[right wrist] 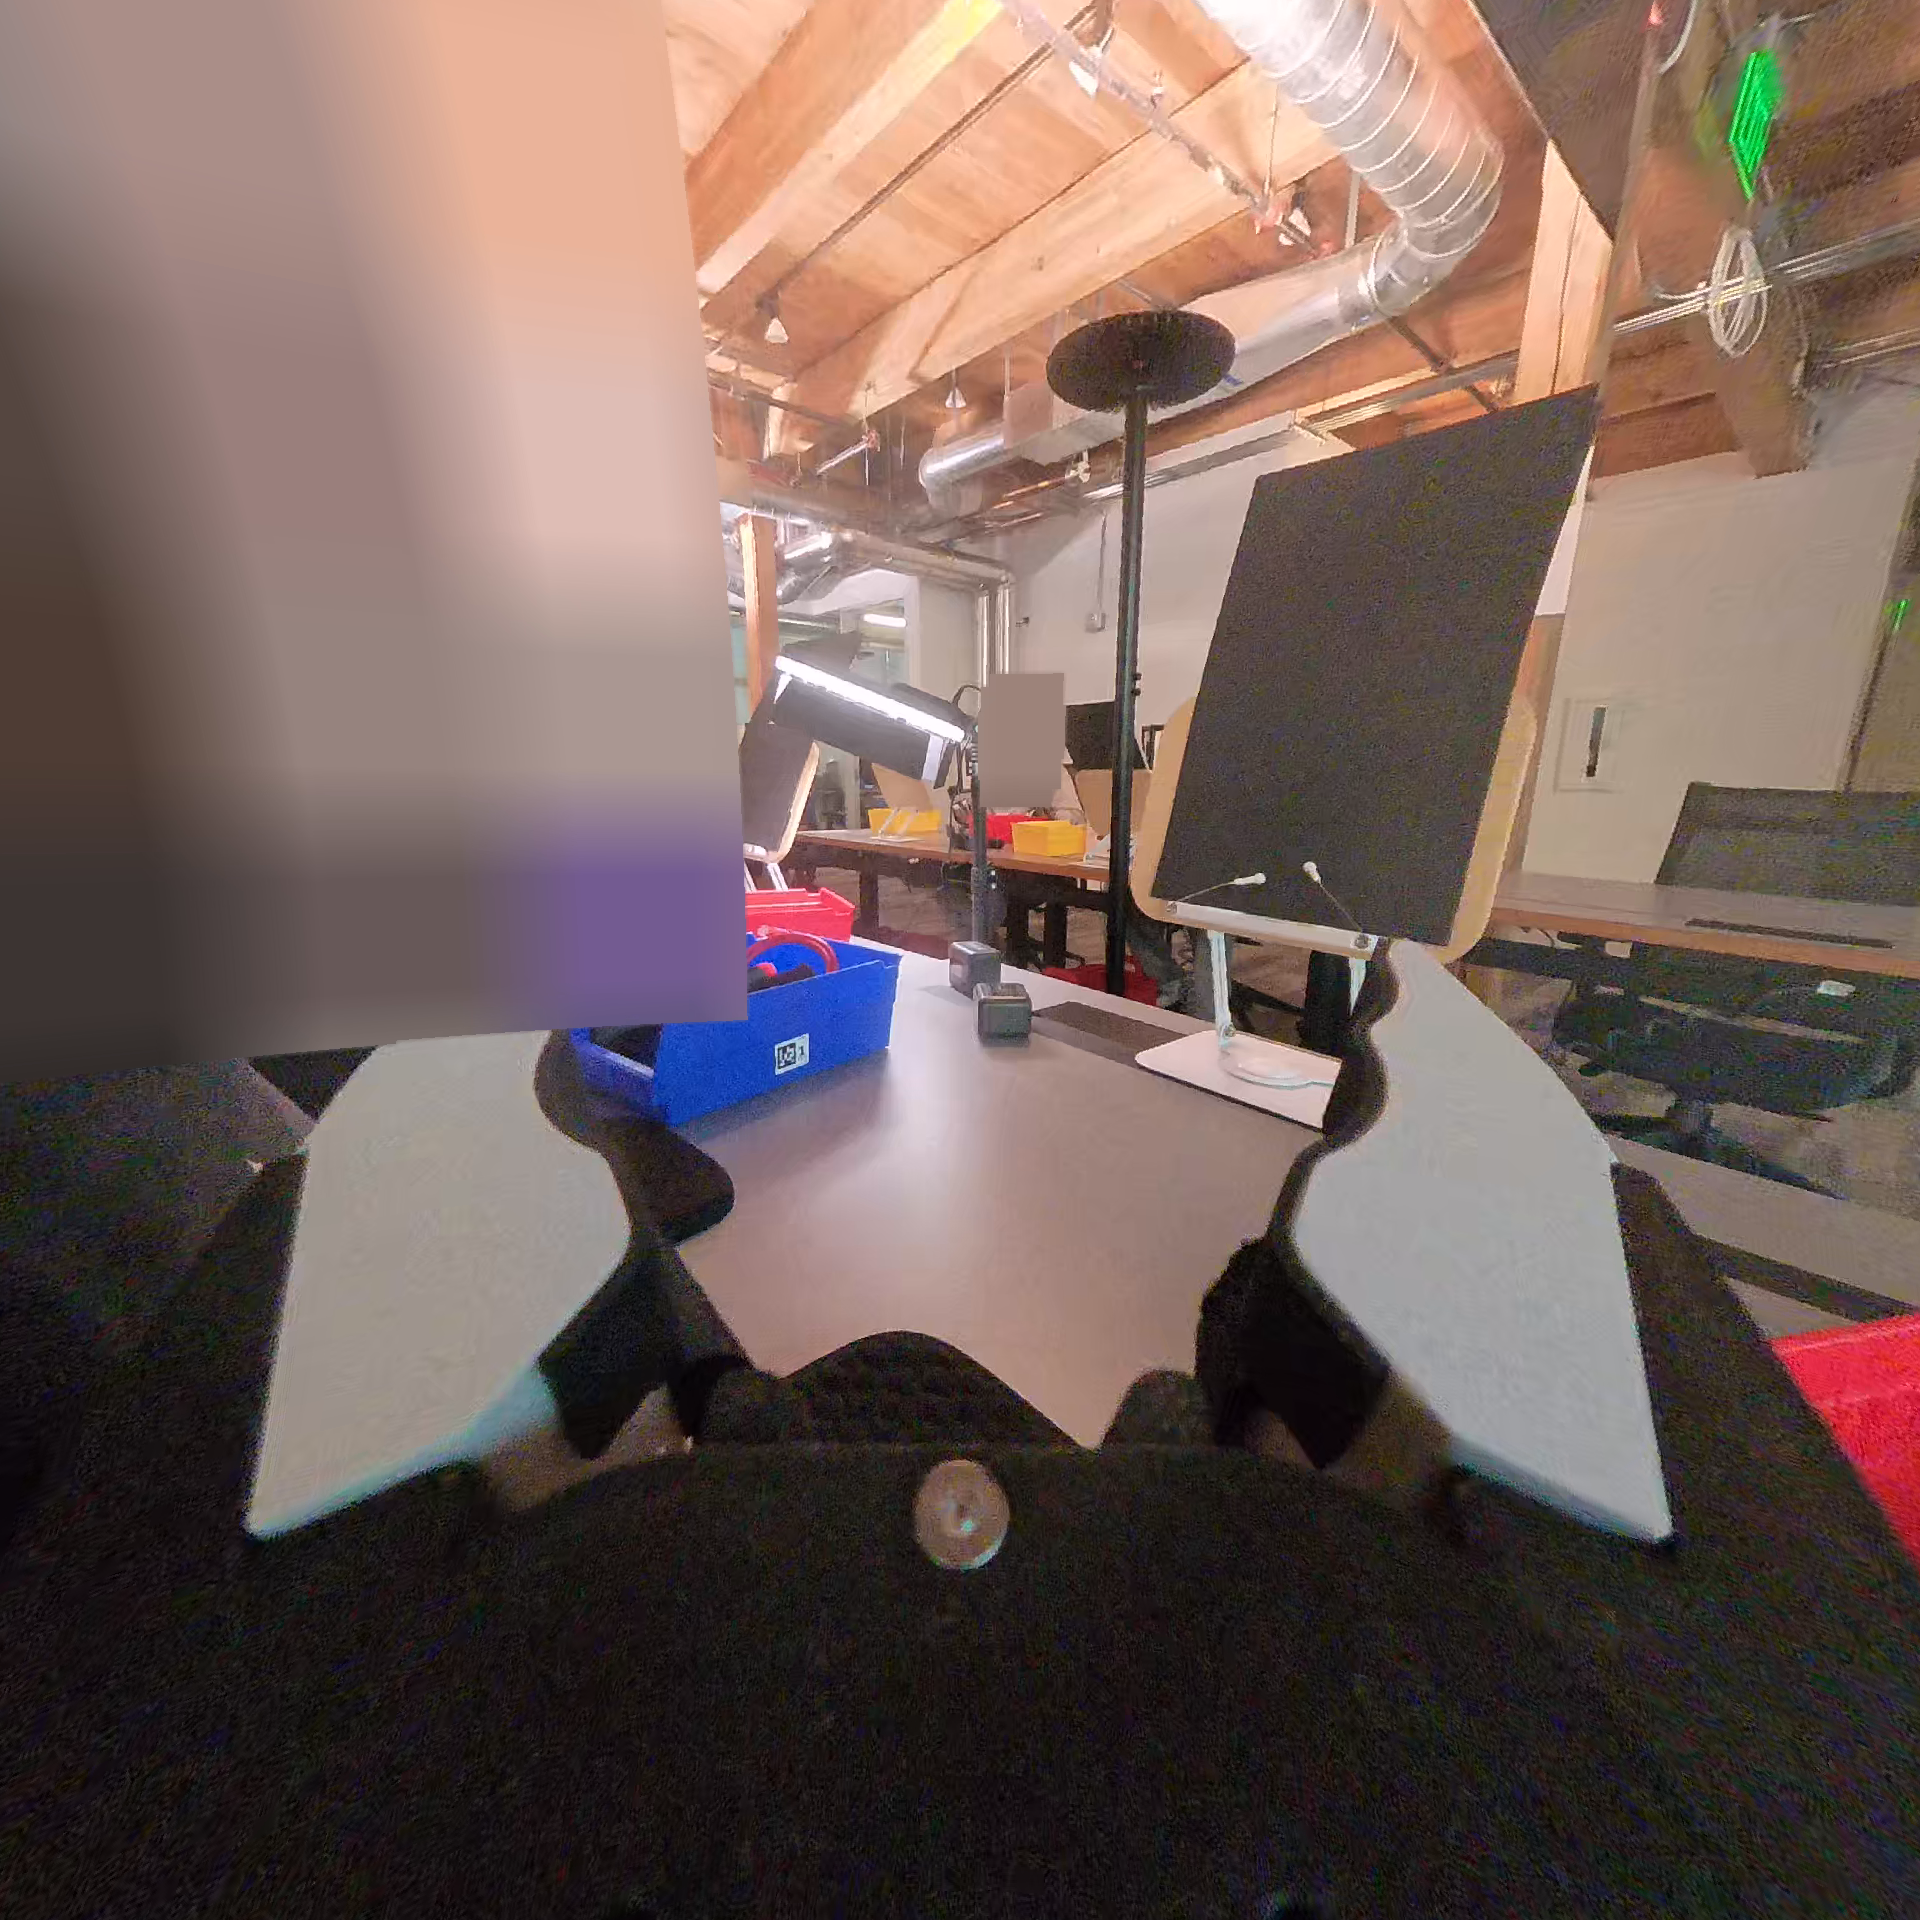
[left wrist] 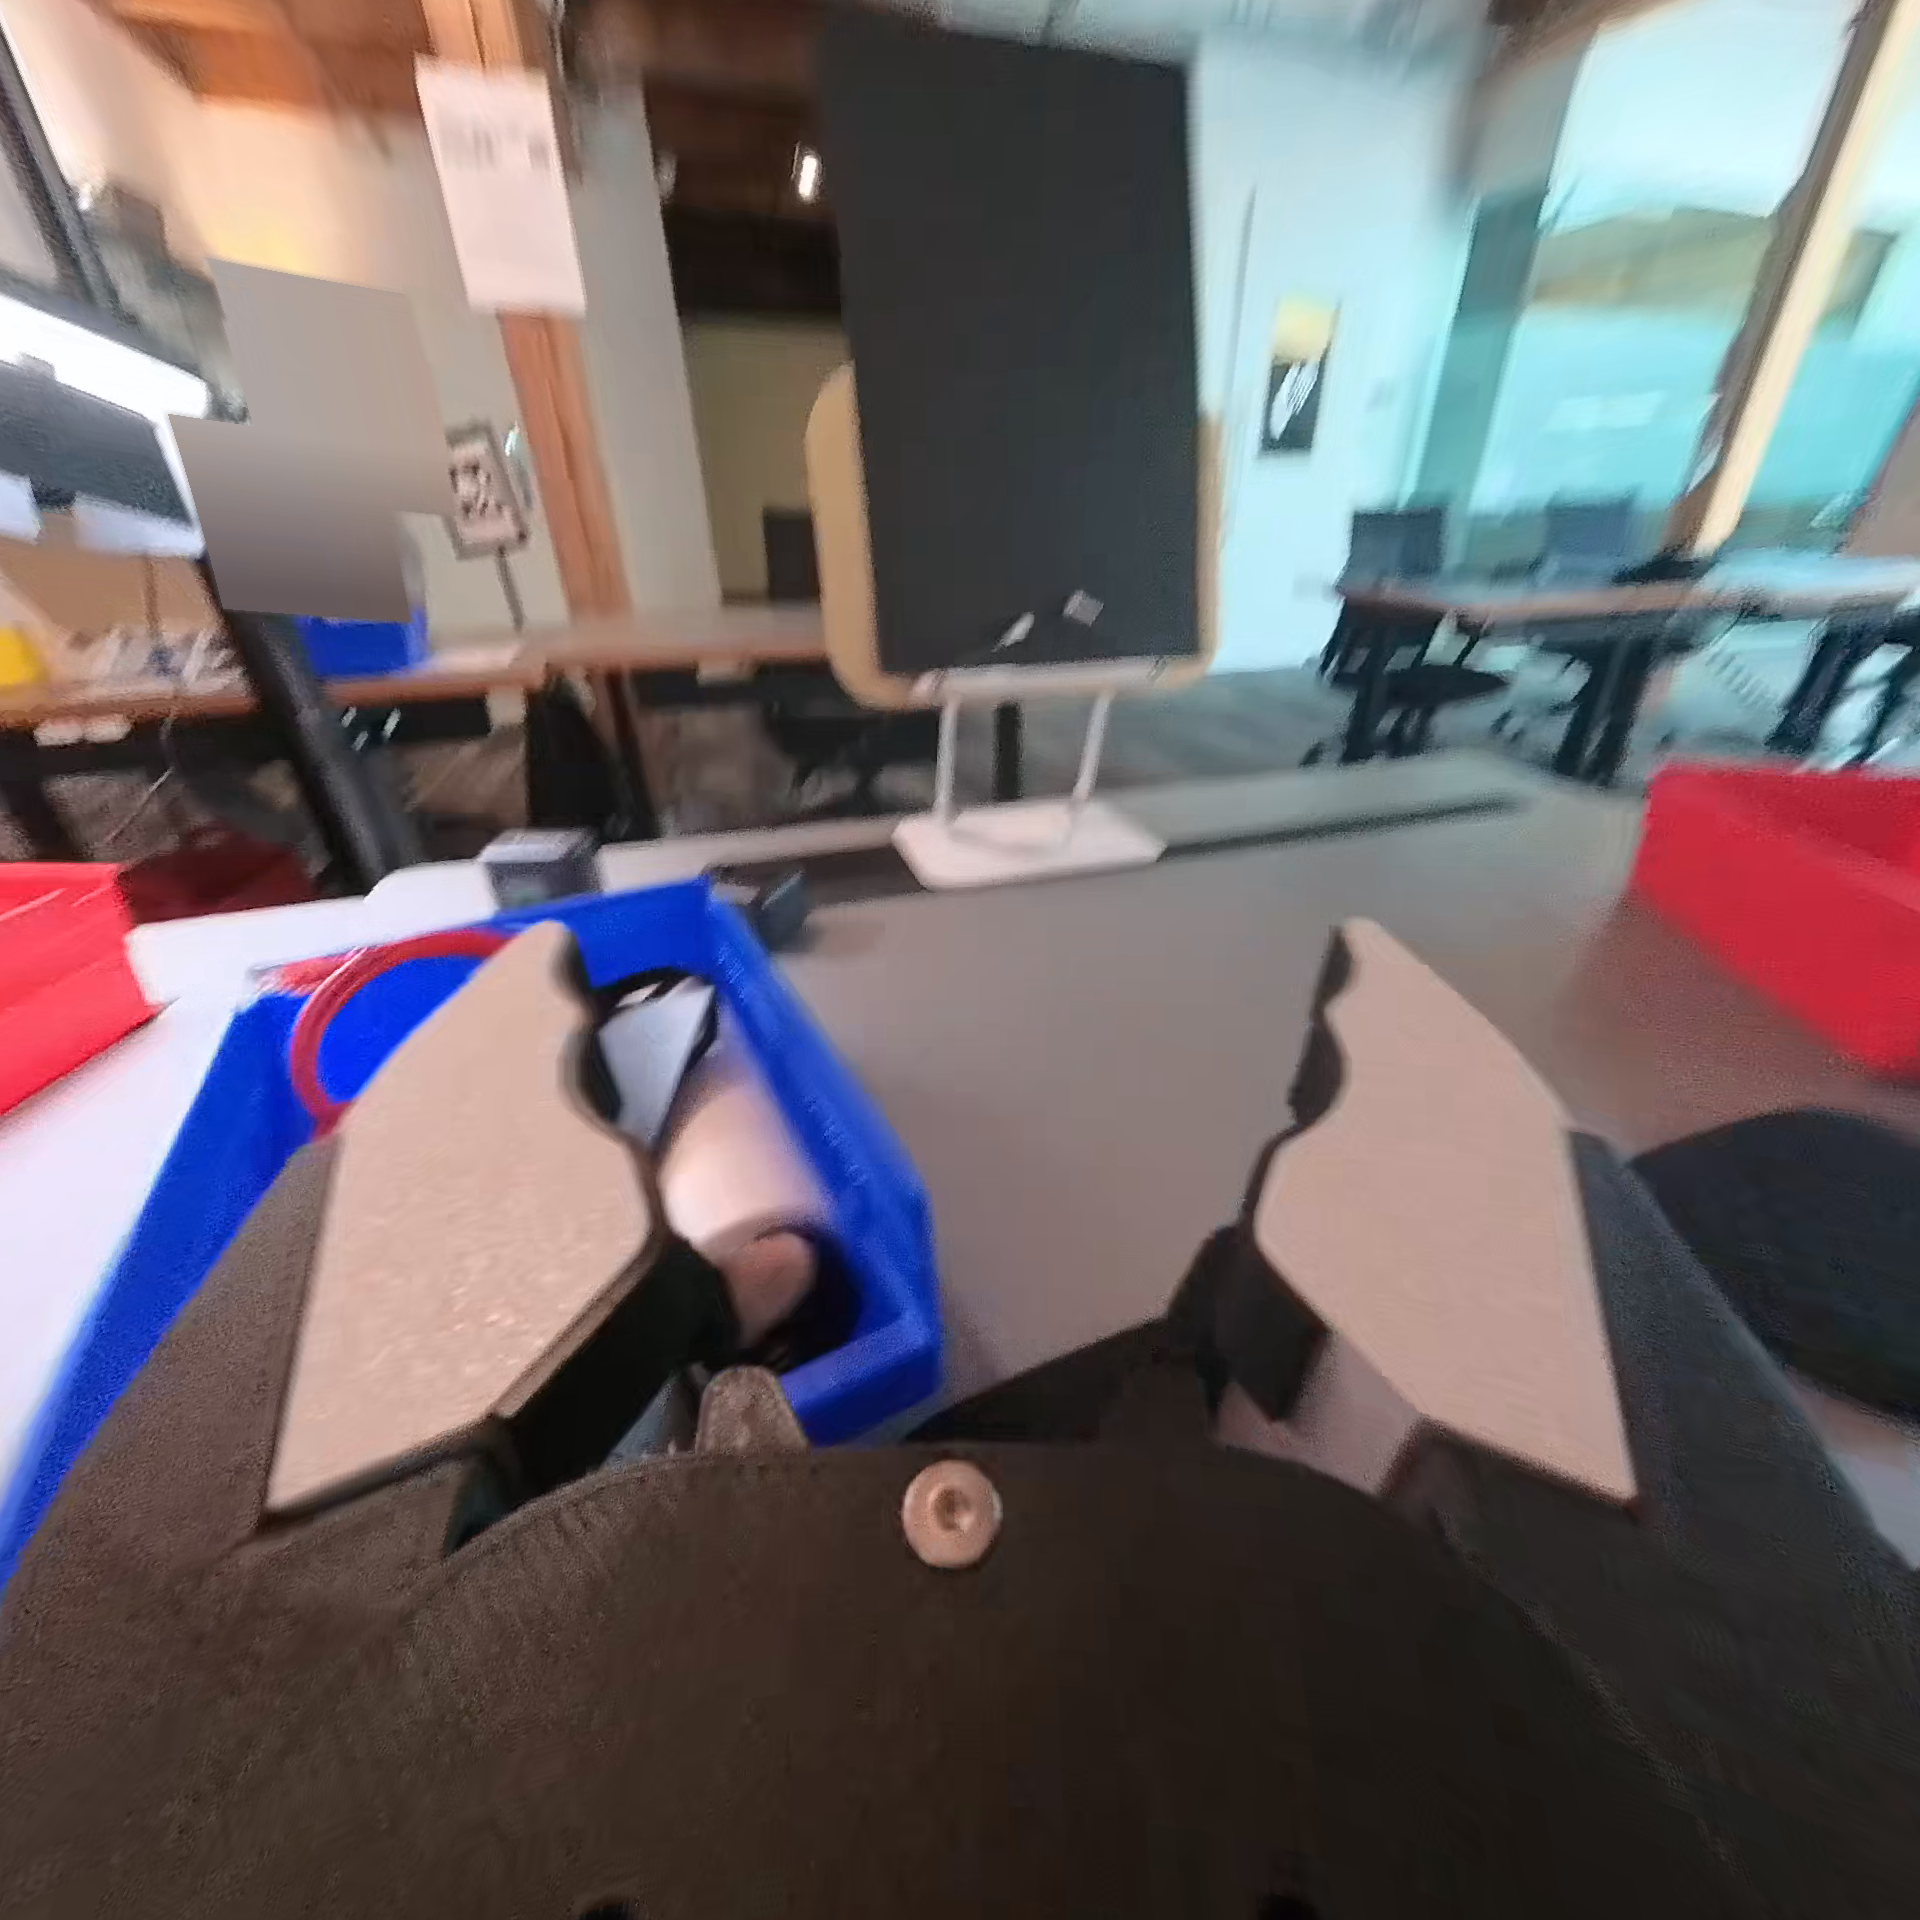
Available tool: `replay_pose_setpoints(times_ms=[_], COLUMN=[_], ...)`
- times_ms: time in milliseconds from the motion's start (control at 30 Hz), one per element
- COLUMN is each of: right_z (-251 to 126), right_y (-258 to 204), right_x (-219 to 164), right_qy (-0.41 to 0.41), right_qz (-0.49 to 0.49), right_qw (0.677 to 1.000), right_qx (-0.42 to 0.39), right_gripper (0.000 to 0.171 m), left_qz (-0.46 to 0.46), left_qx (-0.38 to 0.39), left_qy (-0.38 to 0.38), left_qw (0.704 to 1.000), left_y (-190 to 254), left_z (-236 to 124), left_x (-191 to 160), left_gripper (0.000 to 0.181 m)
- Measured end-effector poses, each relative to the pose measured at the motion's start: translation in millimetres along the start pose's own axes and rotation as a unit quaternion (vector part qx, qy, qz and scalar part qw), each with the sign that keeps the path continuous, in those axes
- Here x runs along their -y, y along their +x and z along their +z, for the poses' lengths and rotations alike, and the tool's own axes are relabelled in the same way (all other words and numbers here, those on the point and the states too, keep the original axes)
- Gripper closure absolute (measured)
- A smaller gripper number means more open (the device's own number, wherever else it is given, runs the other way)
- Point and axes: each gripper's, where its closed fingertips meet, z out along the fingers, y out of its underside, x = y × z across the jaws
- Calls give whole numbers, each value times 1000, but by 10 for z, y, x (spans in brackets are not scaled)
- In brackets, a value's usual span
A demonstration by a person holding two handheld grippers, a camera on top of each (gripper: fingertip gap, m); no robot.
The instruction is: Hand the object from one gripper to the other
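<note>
Left gripper (left wrist: 951, 971) spread wide, empty, grainy grey plates with wavy inner edges, above ribbed blue plastic bin (left wrist: 831, 1091) holding white roll (left wrist: 727, 1153) and red ring (left wrist: 343, 997), right gripper (right wrist: 961, 1013) spread, empty, over bare smooth grey table (right wrist: 987, 1174).

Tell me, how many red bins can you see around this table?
2 in the left wrist view: one red bin at the left edge beside the blue bin, another red bin at the far right. More may sit out of view.
</note>
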Motion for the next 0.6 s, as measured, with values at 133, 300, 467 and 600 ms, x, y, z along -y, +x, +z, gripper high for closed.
replay_pose_setpoints(times_ms=[133,300,467,600], right_z=[29,8,-39,-70], right_y=[-6,11,58,63], right_x=[-105,-116,-92,-58], right_qy=[-24,-21,-8,-4], right_qz=[-10,-21,-13,-20], right_qw=[1000,1000,1000,1000], right_qx=[3,0,-8,-15], right_gripper=[39,46,50,52], left_qz=[17,-4,7,32], left_qx=[35,85,124,117], left_qy=[-127,-314,-441,-503], left_qw=[991,945,889,856], left_y=[-449,-1116,-1571,-1670], left_z=[189,303,344,412], left_x=[-324,-875,-1289,-1487], left_gripper=[90,106,121,130])
